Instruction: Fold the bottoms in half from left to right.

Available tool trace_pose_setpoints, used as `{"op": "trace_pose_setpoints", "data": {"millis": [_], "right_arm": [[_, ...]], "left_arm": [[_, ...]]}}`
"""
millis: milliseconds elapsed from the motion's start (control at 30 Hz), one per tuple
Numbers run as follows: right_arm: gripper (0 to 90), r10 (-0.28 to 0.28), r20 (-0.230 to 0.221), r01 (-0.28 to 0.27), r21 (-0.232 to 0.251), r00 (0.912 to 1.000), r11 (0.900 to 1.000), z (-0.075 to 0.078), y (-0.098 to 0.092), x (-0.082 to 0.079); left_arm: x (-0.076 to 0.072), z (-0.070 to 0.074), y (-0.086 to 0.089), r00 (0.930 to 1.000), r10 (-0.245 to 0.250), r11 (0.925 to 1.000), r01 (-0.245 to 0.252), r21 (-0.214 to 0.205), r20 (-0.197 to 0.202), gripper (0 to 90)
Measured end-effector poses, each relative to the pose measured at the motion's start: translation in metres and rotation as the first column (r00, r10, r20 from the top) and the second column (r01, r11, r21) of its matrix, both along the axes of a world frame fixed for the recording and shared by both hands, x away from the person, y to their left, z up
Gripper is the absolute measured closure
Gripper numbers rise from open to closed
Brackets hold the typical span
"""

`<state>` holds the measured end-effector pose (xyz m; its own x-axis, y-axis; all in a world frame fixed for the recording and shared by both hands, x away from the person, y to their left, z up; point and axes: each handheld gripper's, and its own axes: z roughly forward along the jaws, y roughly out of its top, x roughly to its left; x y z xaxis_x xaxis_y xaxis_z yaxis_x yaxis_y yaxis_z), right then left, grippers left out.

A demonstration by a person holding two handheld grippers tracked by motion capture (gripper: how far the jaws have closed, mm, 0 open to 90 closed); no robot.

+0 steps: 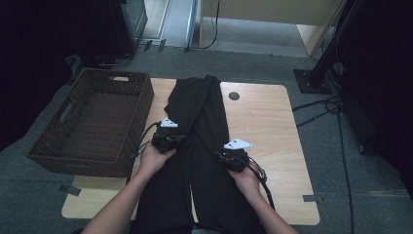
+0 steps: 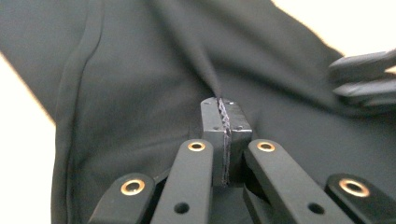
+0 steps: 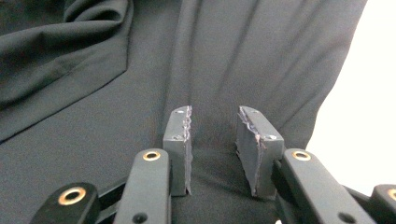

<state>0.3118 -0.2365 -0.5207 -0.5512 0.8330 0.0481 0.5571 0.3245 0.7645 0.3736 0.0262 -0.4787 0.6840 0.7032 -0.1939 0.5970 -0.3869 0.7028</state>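
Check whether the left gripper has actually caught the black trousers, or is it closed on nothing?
Touching. In the left gripper view the left gripper has its jaws closed together on a raised ridge of the black trousers, the fold running straight out from between the pads.

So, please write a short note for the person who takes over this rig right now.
Left gripper: shut, pinching a fold of the black garment.
Right gripper: open, jaws resting on the cloth, nothing pinched.
The garment lies lengthwise on the wooden table, one end hanging over the near edge.
The wicker basket stands at the left.
Done: left grip taken.
Left, probably: close the right gripper, fold, place it in the basket.
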Motion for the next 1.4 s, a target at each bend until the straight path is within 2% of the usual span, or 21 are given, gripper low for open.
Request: {"op": "trace_pose_setpoints", "data": {"millis": [133, 267, 367, 400, 467, 500, 567, 633, 733, 767, 900, 1000, 1167, 1233, 1267, 1333, 1400], "right_arm": [[66.0, 0.001, 0.0, -0.001, 0.0, 1.0, 1.0, 0.0, 0.0, 0.0], [66.3, 0.0, 0.002, 0.0, 0.002, 1.0, 1.0, 0.0, 0.0, -0.001], [66.3, 0.002, 0.004, -0.002, 0.003, 1.0, 1.0, -0.001, 0.0, -0.001], [66.3, 0.005, 0.006, -0.005, 0.002, 1.0, 1.0, -0.001, 0.0, -0.001], [66.3, 0.005, 0.005, -0.005, 0.005, 1.0, 1.0, -0.001, -0.001, -0.002], [66.3, 0.006, 0.007, -0.006, 0.006, 1.0, 1.0, -0.001, -0.001, -0.003], [66.3, 0.005, 0.01, -0.005, 0.009, 0.9999, 0.9999, -0.001, -0.001, -0.003], [66.3, 0.006, 0.011, -0.006, 0.009, 0.9999, 0.9999, -0.001, -0.001, -0.003], [66.3, 0.008, 0.012, -0.008, 0.004, 0.9999, 1.0, -0.001, -0.001, -0.002], [66.3, 0.006, 0.011, -0.006, 0.003, 0.9999, 1.0, -0.001, -0.001, -0.003], [66.4, 0.004, 0.01, -0.004, 0.004, 0.9999, 1.0, -0.001, -0.001, -0.003], [66.4, 0.006, 0.008, -0.006, 0.003, 1.0, 1.0, -0.001, -0.001, -0.003], [66.4, 0.005, 0.006, -0.005, 0.003, 1.0, 1.0, -0.001, -0.001, -0.003], [66.4, 0.005, 0.007, -0.005, 0.002, 1.0, 1.0, -0.001, -0.001, -0.004], [66.4, 0.006, 0.006, -0.006, 0.002, 1.0, 1.0, -0.001, -0.001, -0.004], [66.4, 0.006, 0.004, -0.007, 0.002, 1.0, 1.0, 0.0, -0.001, -0.004], [66.7, 0.01, -0.003, -0.01, 0.0, 0.9999, 1.0, 0.0, -0.001, -0.004]], "left_arm": [[-0.007, 0.013, -0.023, 0.9986, -0.045, 0.9982, 0.046, -0.037, 0.029, 90.0], [-0.013, 0.018, -0.044, 0.9965, -0.083, 0.9939, 0.083, -0.072, 0.01, 90.0], [-0.017, 0.016, -0.053, 0.9949, -0.1, 0.9927, 0.101, -0.067, 0.017, 89.1], [-0.016, 0.012, -0.055, 0.9941, -0.108, 0.9925, 0.108, -0.056, 0.001, 86.9], [-0.016, 0.008, -0.053, 0.9938, -0.11, 0.9938, 0.109, -0.021, -0.015, 76.3], [-0.016, 0.009, -0.049, 0.9937, -0.111, 0.9937, 0.111, -0.013, -0.016, 69.9], [-0.017, 0.013, -0.041, 0.995, -0.1, 0.9948, 0.1, -0.016, 0.001, 64.3], [-0.016, 0.019, -0.026, 0.9972, -0.071, 0.9971, 0.072, -0.024, 0.022, 62.7], [-0.009, 0.021, -0.009, 0.9995, -0.025, 0.9992, 0.025, -0.032, 0.018, 61.1], [-0.005, 0.019, 0.0, 0.9999, 0.002, 0.9999, -0.002, -0.017, 0.012, 59.5], [0.001, 0.009, 0.015, 0.9989, 0.047, 0.9989, -0.047, 0.0, -0.006, 56.6], [0.001, -0.002, 0.022, 0.9975, 0.063, 0.998, -0.063, 0.008, -0.032, 54.7], [-0.001, -0.018, 0.021, 0.9962, 0.05, 0.9984, -0.048, 0.029, -0.072, 51.4], [-0.001, -0.022, 0.02, 0.9953, 0.037, 0.999, -0.035, 0.029, -0.09, 55.2], [-0.002, -0.023, 0.019, 0.9937, 0.019, 0.9996, -0.017, 0.024, -0.11, 60.4], [-0.005, -0.022, 0.015, 0.9928, -0.015, 0.9997, 0.018, 0.018, -0.119, 74.7], [-0.01, -0.016, 0.01, 0.9931, -0.051, 0.9986, 0.049, -0.016, -0.106, 88.2]]}}
